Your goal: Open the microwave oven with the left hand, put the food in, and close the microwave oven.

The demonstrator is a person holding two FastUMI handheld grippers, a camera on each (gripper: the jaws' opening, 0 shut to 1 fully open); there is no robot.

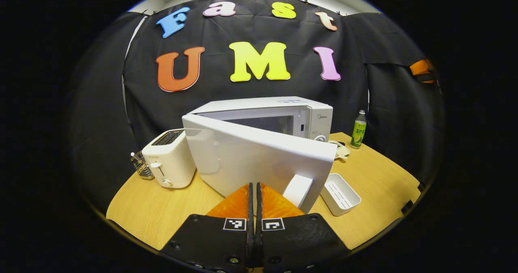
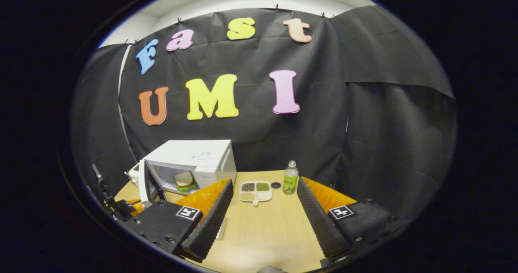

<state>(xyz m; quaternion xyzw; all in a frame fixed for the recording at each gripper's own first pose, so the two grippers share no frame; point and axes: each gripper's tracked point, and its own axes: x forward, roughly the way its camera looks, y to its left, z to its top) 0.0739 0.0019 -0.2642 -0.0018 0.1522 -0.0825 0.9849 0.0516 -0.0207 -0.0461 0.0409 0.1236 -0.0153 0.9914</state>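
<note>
The white microwave (image 1: 283, 111) stands at the back of the wooden table with its door (image 1: 251, 155) swung halfway toward me. My left gripper (image 1: 255, 187) is shut with nothing between its fingers, and its tips rest at the door's outer face, just left of the white handle (image 1: 298, 190). In the right gripper view the microwave (image 2: 194, 155) shows a sandwich (image 2: 185, 180) with green leaves inside its cavity, behind the open door (image 2: 143, 184). My right gripper (image 2: 265, 182) is open and empty, held over the table to the right of the oven.
A white toaster (image 1: 168, 163) and a small wire rack (image 1: 141, 167) stand left of the microwave. A white tray (image 1: 342, 194) lies right of the door. A green bottle (image 2: 290, 178), a divided dish (image 2: 255, 191) and a black lid (image 2: 276, 185) sit further right.
</note>
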